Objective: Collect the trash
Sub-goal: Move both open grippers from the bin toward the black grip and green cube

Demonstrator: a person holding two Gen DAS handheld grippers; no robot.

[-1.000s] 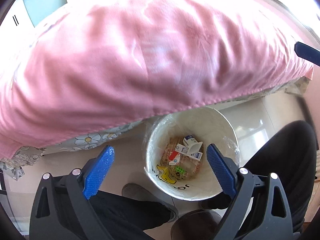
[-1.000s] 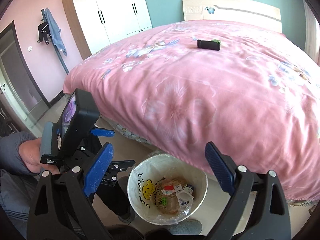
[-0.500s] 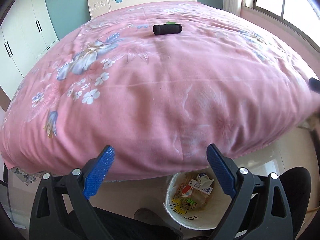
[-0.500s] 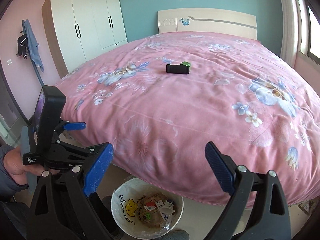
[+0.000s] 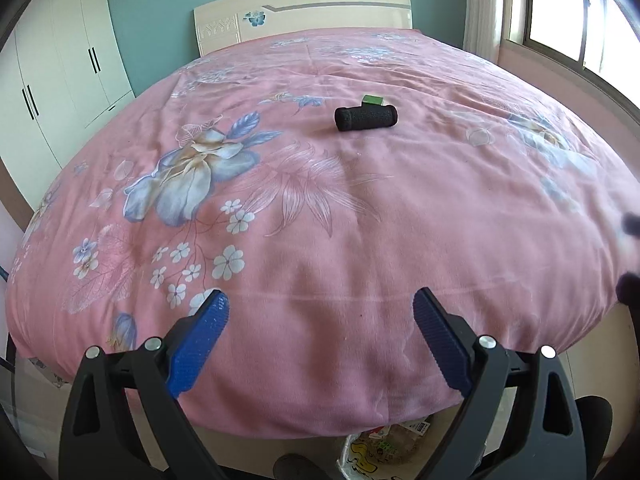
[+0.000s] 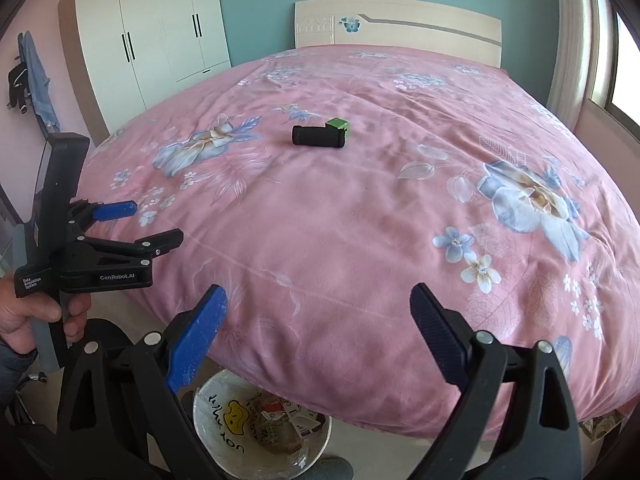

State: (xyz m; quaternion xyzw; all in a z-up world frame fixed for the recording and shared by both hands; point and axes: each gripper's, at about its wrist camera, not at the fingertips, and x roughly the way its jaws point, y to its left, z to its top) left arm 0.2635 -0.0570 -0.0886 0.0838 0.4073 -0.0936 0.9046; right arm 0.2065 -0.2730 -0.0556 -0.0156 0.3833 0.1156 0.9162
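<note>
Two items remain on the bed (image 5: 360,240) — a black cylinder (image 5: 366,118) and a small green block (image 5: 373,99) touching its far side, both in the upper centre of each wrist view, on the pink floral quilt well beyond the fingertips. Cylinder: lies flat, long axis running left to right across both frames, so its rounded side faces the hand-held grippers. Left hand-held gripper (image 5: 320,340): jaws spread wide, empty, over the near edge of the quilt; item sits slightly right of its centre line. Right hand-held gripper (image 6: 318,336): jaws likewise wide, empty; item sits almost dead centre above it. Neither hand is clearly nearer; the right looks better lined up. In the right view the left hand-held gripper shows at left of frame, gripped by a hand (image 6: 24,320). Trash bin (image 6: 262,424): bottom centre, on the floor just under the bed's overhang, already holding wrappers. Room: open quilt all round the items, no obstruction; the reach is long, forward over the mattress edge.
</note>
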